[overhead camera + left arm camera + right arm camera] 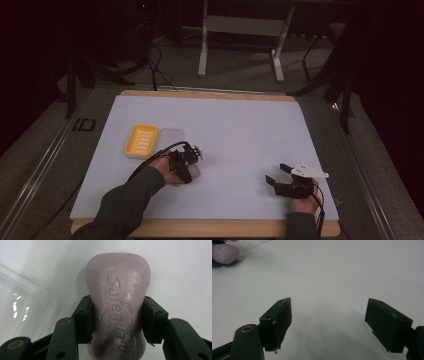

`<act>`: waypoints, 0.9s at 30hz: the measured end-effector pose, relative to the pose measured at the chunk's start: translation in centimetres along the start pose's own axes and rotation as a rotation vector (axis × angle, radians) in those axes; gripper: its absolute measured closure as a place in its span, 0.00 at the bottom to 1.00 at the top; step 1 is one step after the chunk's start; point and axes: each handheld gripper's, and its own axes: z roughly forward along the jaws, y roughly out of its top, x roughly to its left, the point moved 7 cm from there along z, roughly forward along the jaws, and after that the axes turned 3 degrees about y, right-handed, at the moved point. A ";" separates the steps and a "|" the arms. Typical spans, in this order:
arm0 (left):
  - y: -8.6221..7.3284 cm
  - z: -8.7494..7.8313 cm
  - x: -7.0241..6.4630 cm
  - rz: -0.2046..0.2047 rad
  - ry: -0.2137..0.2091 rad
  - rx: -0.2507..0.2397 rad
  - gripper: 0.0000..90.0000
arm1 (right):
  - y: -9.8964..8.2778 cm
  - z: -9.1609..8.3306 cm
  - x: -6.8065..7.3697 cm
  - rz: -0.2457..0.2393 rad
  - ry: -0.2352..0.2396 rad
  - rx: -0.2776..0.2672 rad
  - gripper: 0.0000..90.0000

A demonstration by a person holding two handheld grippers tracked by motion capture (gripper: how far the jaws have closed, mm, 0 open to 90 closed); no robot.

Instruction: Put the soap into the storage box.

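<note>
The pale lilac, waisted bar of soap [117, 307] lies on the white table [240, 130], just beside the clear plastic lid [22, 307]. Your left gripper [117, 320] has its jaws closed on the bar's narrow waist. Judge the bar rigid, dense and slippery; hold it at this waist. Your right gripper [328, 322] rests with jaws open and empty.

White-topped table [240, 130] (wooden edge) — yellow soap dish [141, 140], clear lid [171, 136], pale purple soap bar [117, 302]
</note>
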 end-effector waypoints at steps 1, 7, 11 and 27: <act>-0.1 -0.1 0.2 -0.003 0.001 -0.004 0.56 | 0.0 0.0 0.0 0.001 0.000 0.000 0.24; -0.5 -0.9 0.8 -0.041 0.003 -0.034 0.56 | 0.0 0.0 0.0 0.001 0.000 0.000 0.24; -0.7 -1.3 1.3 -0.073 0.000 -0.048 0.56 | 0.0 0.0 0.0 0.000 0.000 0.000 0.24; -1.2 -2.2 2.8 -0.164 0.001 -0.103 0.56 | 0.0 0.0 0.0 0.000 0.000 0.000 0.24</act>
